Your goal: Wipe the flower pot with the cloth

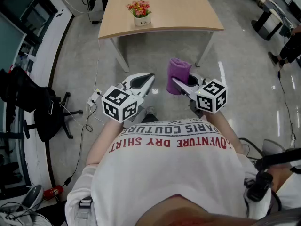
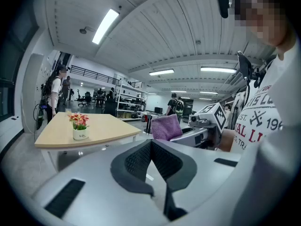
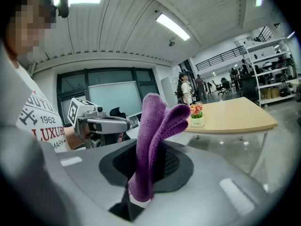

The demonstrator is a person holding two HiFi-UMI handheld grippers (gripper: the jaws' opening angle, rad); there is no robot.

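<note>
Holding the purple cloth (image 1: pixel 179 72) short of the desk (image 1: pixel 188 13).
Mid-frame in the head view, the right claw (image 1: pixel 175 82) is clamped on the cloth; the left claw (image 1: pixel 148 78), just beside it, is closed and empty. The flower pot (image 1: pixel 142 20) stands on the desk at upper centre, well apart from both.

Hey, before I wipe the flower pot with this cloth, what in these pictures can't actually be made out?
- Flower pot: label print too small in every view; its back faces away.
- Purple cloth: lower end hidden in the jaws of the right gripper, right gripper view.
- Table: far end cut off by the head view's top edge.
</note>
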